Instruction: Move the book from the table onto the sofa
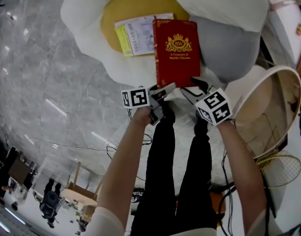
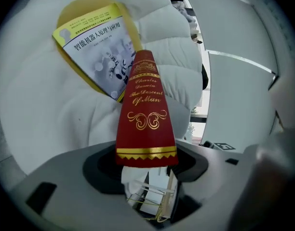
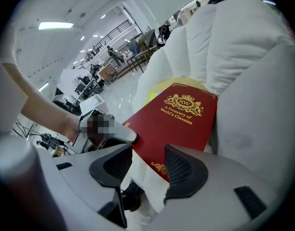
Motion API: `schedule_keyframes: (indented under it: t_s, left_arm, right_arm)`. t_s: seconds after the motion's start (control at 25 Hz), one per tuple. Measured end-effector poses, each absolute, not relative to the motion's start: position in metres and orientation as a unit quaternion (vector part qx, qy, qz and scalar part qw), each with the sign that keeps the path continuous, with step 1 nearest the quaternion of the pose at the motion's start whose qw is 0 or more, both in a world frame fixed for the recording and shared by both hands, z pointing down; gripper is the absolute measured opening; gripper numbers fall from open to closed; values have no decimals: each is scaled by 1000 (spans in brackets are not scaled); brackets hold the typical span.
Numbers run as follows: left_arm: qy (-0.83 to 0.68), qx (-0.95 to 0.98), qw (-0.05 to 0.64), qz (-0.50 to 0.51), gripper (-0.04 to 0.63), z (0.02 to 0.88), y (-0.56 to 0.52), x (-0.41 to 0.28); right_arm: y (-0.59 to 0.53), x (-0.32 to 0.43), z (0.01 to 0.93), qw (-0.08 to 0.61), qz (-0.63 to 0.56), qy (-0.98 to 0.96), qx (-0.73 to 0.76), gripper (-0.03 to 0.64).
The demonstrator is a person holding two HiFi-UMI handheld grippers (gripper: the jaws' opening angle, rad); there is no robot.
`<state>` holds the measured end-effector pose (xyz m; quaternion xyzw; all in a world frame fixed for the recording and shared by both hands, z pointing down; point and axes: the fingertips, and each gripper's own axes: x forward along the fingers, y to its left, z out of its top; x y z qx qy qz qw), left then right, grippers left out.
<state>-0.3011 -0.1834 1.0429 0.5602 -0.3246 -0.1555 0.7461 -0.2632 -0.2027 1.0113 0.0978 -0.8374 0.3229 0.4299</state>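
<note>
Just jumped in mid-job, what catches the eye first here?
The red book, gripped at its spine by the left gripper, is over the white flower-shaped sofa. A yellow-edged booklet lies on the sofa's yellow centre; the right gripper stands open by the book's near corner.

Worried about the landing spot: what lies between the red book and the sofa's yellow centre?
A booklet lies on the yellow centre, its right edge hidden by the book, in the head view.

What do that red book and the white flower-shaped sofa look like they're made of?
The red book: hard cover, probably leatherette, smooth matte with shiny gold stamping. The sofa: soft padded fabric, seemingly plush; puffy petals with creases.
</note>
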Motion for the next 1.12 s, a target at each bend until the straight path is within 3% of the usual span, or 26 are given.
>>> schedule_keyframes:
  t_s: [0.16, 0.32, 0.52, 0.88, 1.0, 1.12]
  left_arm:
    - [-348, 531, 760, -139, 262, 1053, -175, -298]
    - [-374, 488, 777, -131, 369, 1067, -166, -307]
    - [-414, 443, 790, -90, 433, 1078, -152, -315]
    - [-441, 471, 760, -77, 434, 1062, -130, -318]
    - [-442, 500, 742, -70, 430, 1034, -130, -302]
    - [-438, 529, 725, -54, 392, 1003, -114, -293]
  right_arm:
    - [-189, -258, 1021, 445, 342, -823, 92, 224]
    - [-175, -250, 1025, 444, 370, -811, 92, 219]
    - [-170, -235, 1011, 428, 391, -809, 100, 212]
    - [-157, -206, 983, 405, 404, -814, 101, 201]
    - [-161, -187, 956, 401, 404, -816, 99, 116]
    - [-151, -177, 927, 395, 409, -817, 93, 74]
